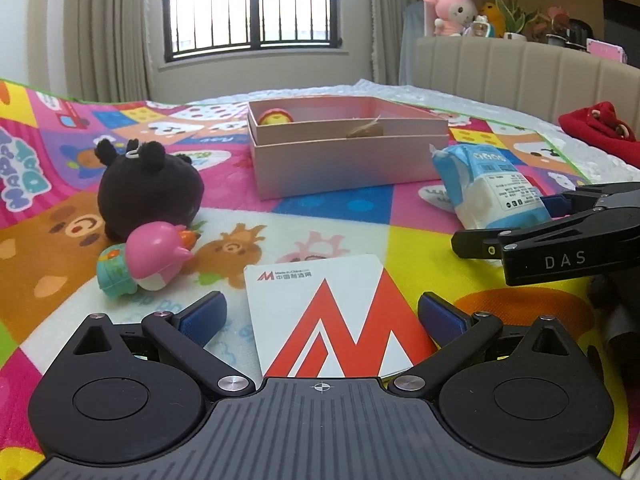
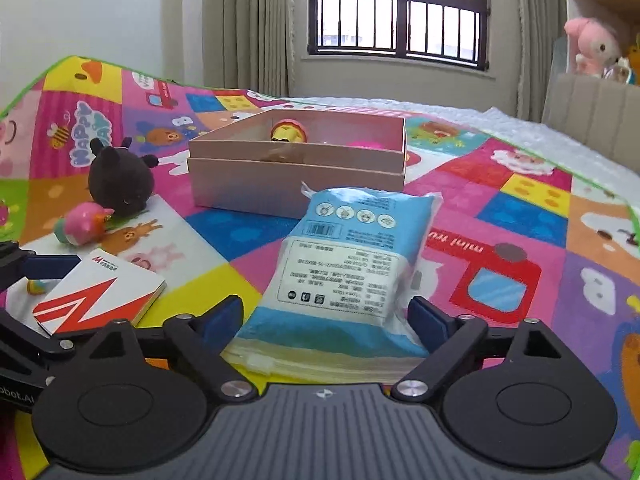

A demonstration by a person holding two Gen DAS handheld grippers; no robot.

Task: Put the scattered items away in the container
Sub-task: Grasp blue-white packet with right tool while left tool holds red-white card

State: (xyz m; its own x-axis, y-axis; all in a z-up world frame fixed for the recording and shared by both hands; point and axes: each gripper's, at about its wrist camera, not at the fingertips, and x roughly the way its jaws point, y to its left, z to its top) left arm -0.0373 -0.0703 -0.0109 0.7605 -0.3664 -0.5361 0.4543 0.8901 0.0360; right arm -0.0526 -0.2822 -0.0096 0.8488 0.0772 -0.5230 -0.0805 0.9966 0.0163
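An open pink box stands mid-mat with a yellow-and-red figure and other small things inside. My left gripper is open, its fingers either side of a white card with a red logo that lies flat on the mat. My right gripper has its pads against both sides of a blue-and-white packet, which rests on the mat. A black plush and a toppled pink figure lie to the left.
The colourful play mat covers a bed. A red cloth lies at the far right near the padded headboard. Shelves with plush toys stand behind it. A barred window and curtains are at the back.
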